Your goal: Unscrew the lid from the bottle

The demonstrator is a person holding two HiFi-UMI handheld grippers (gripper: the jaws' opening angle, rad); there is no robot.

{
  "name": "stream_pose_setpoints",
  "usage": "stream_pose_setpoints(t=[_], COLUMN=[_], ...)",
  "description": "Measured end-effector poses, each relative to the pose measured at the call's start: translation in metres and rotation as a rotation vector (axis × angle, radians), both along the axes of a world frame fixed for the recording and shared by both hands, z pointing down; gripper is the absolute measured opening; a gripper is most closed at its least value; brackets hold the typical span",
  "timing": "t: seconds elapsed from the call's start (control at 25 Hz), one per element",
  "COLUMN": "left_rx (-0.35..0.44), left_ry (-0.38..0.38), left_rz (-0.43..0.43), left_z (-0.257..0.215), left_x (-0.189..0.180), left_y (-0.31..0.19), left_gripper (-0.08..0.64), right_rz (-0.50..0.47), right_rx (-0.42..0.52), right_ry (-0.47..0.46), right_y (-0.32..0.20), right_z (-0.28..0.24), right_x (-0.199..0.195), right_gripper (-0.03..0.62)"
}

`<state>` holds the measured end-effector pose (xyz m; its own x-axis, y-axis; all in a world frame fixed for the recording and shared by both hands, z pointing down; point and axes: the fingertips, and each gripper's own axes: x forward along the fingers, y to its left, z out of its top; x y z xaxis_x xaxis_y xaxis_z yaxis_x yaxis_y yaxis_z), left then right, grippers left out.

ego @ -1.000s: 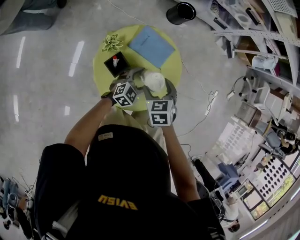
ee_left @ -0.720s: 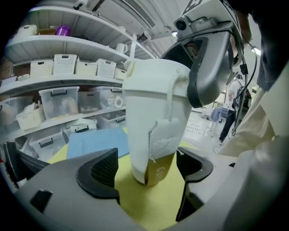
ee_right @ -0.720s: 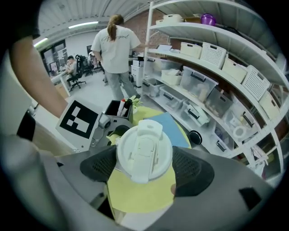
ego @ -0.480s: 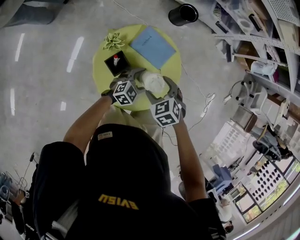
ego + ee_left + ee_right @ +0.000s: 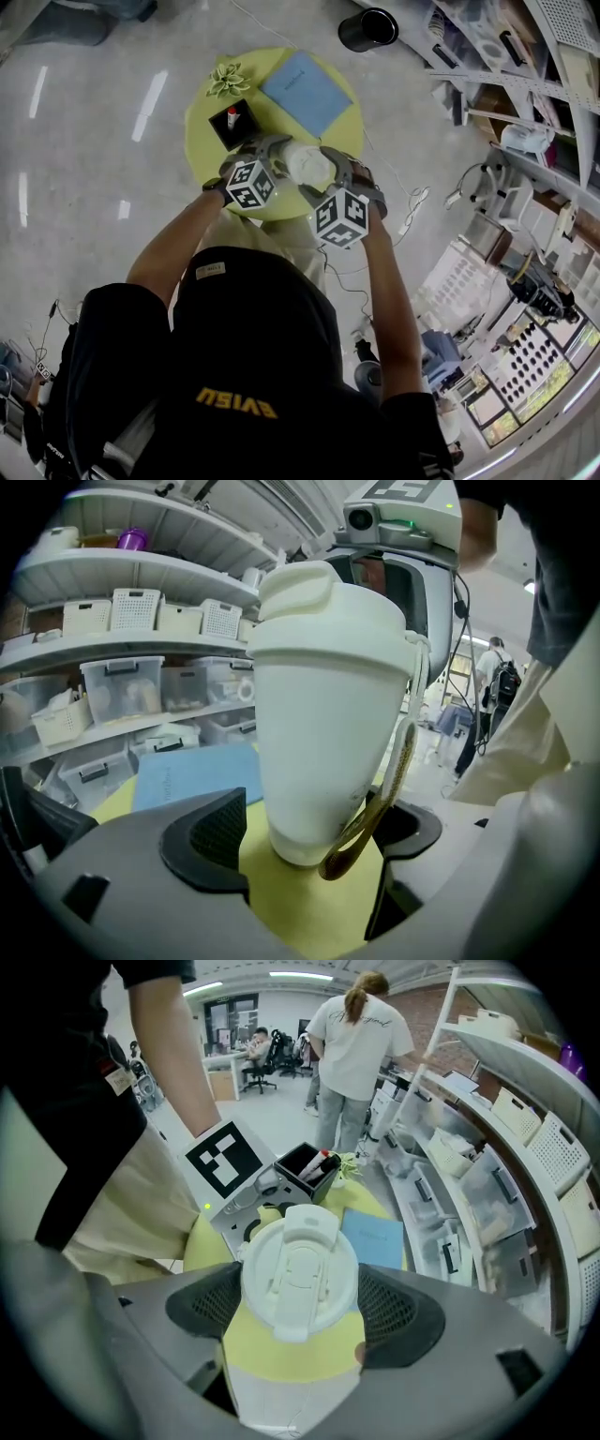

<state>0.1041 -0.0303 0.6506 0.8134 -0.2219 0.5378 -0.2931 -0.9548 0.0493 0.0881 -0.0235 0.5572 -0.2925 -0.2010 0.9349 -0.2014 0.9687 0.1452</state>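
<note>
**Lid not off yet**

Shows lid flush on bottle, no gap. Standing mid-table, centre of head view. Pinned at narrow base by left gripper pads. Clamped across lid rim by right gripper from above. Left to do: finish twisting, lift off. Matte cream plastic, tapered body, round lid with flip tab, tan strap down one side. Dark, mesh-faced, concave pads. Round yellow top.

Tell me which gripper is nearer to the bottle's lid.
Right. The right gripper points down from above, its fingers clamped on either side of the lid. The left gripper sits lower, its fingers clasping the bottle near its base.
</note>
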Motion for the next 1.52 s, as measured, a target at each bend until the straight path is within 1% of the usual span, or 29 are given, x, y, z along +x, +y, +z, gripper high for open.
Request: stream_pose_setpoints(t=[0.16, 0.24, 0.28, 0.32, 0.36, 0.48, 0.52, 0.64, 0.72, 0.76, 0.84, 1.0, 1.12, 1.24, 1.36, 1.52], left_rx=[0.005, 0.01, 0.011, 0.011, 0.011, 0.012, 0.013, 0.018, 0.026, 0.031, 0.036, 0.033, 0.033, 0.025, 0.014, 0.004], left_ry=[-0.004, -0.007, -0.008, -0.008, -0.008, -0.013, -0.014, -0.013, -0.014, -0.014, -0.012, -0.007, -0.004, 0.0, -0.001, 0.0], left_rz=[0.006, 0.01, 0.014, 0.018, 0.022, 0.038, 0.043, 0.059, 0.077, 0.085, 0.091, 0.085, 0.082, 0.078, 0.076, 0.075], left_z=[0.0, 0.001, 0.002, 0.002, 0.002, 0.003, 0.003, 0.002, 0.0, -0.001, -0.001, 0.001, 0.003, 0.003, 0.004, 0.002], left_x=[-0.001, -0.002, -0.002, -0.002, -0.002, -0.003, -0.002, 0.003, 0.005, 0.006, 0.005, 0.003, 0.003, 0.006, 0.006, 0.005], left_y=[0.001, 0.001, 0.0, 0.0, 0.0, 0.0, 0.001, 0.001, 0.002, 0.003, 0.005, 0.007, 0.007, 0.008, 0.009, 0.007], left_gripper=[0.411, 0.411, 0.411, 0.411, 0.411, 0.411, 0.411, 0.41, 0.391, 0.361, 0.359, 0.357, 0.357, 0.356, 0.356, 0.354], right_rz=[-0.003, 0.012, 0.033, 0.064, 0.099, 0.204, 0.255, 0.473, 0.607, 0.656, 0.716, 0.795, 0.801, 0.75, 0.638, 0.441], right_rx=[0.012, 0.016, 0.007, -0.009, -0.026, -0.044, -0.042, -0.032, -0.022, -0.014, 0.001, 0.024, 0.034, 0.017, -0.006, -0.034], right_ry=[-0.009, -0.033, -0.053, -0.076, -0.1, -0.173, -0.203, -0.325, -0.389, -0.401, -0.388, -0.346, -0.301, -0.281, -0.245, -0.177], right_y=[0.001, 0.001, 0.001, 0.001, 0.001, 0.002, 0.002, -0.004, -0.01, -0.012, -0.011, -0.012, -0.013, -0.012, -0.009, -0.01], right_z=[0.0, 0.001, 0.001, 0.0, -0.001, -0.009, -0.011, -0.019, -0.022, -0.022, -0.019, -0.011, -0.005, -0.005, -0.004, -0.005], right_x=[-0.001, -0.001, -0.001, 0.001, 0.001, 0.0, 0.0, 0.0, 0.0, 0.0, 0.001, 0.001, 0.003, 0.005, 0.003, 0.0], right_gripper=[0.385, 0.385, 0.397, 0.435, 0.451, 0.453, 0.453, 0.453, 0.451, 0.448, 0.442, 0.419, 0.394, 0.385, 0.383, 0.384])
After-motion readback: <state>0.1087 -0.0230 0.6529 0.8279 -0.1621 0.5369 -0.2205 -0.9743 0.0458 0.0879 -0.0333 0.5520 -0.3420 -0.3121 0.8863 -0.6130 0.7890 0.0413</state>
